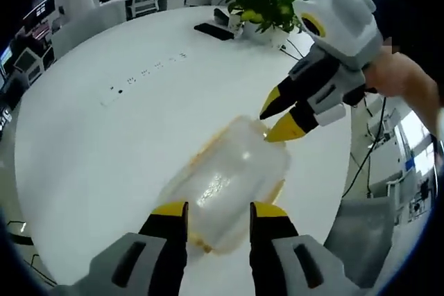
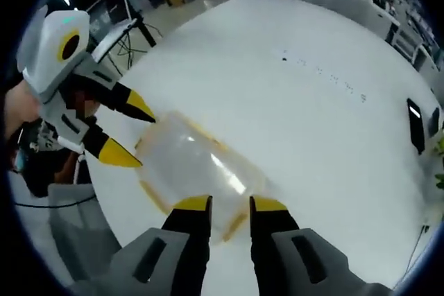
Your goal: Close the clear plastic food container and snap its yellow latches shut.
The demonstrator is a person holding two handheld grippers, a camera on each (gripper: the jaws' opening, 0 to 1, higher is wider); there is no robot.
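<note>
Claws first: left claw (image 1: pixel 218 206) parted, yellow-tipped jaws straddling the near end of the clear plastic food container (image 1: pixel 225 185) without a visible pinch, holding nothing as far as can be told; right claw (image 2: pixel 229 202) likewise parted, jaws either side of the container's opposite end, not clearly gripping. Seen across from the left gripper view, right claw poised at the far right end, tips just beside or touching the lid edge; contact not clear through the blur. Container lying flat on the white bench (image 1: pixel 104 143), long axis running between the two claws, lid apparently seated, yellow latches (image 2: pixel 154 195) showing as thin strips along the edges, whether snapped or loose impossible to tell. Farther off: potted plant (image 1: pixel 260 1), dark phone (image 1: pixel 214 30), cables trailing off the bench edge. Likely risks: smooth bench and light box, so a one-sided push on a latch could slide or spin the container away; pressing a tip on the lid centre could bow it and pop a corner; a mis-seated lid would keep a latch from catching.
</note>
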